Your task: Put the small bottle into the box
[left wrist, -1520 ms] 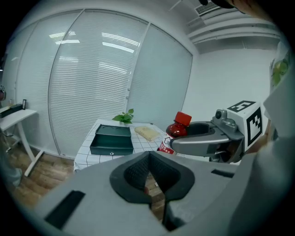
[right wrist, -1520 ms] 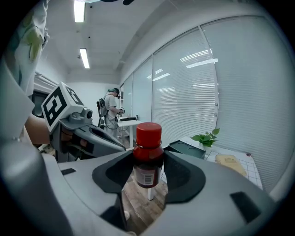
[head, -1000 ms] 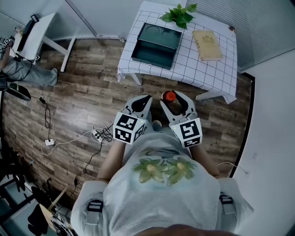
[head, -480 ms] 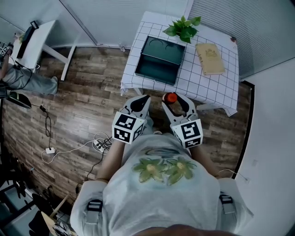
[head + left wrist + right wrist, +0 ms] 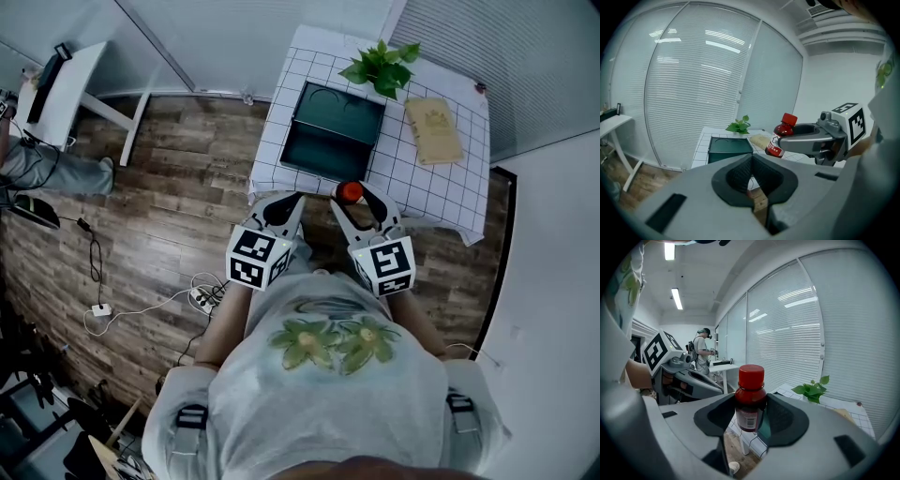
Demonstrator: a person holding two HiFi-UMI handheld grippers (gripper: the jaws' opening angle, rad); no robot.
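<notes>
The small bottle [image 5: 349,193], dark red with a red cap, stands upright between the fingers of my right gripper [image 5: 354,195], which is shut on it. In the right gripper view the bottle [image 5: 750,401] fills the gap between the black pads. The bottle hangs at the near edge of the checked table [image 5: 412,178]. The box [image 5: 333,131] is dark green and lies open on that table, beyond the bottle. My left gripper [image 5: 289,202] is beside the right one, shut with nothing in it. Its view shows the box [image 5: 730,149] ahead and the bottle [image 5: 780,137] to the right.
A potted plant [image 5: 382,64] and a tan book [image 5: 433,129] lie on the table behind and right of the box. Cables and a power strip [image 5: 202,274] lie on the wooden floor. A white desk [image 5: 56,80] and a seated person [image 5: 47,155] are far left.
Both grippers and the bottle have come nearer the table; the bottle now sits over its near edge. Both grips are unchanged.
</notes>
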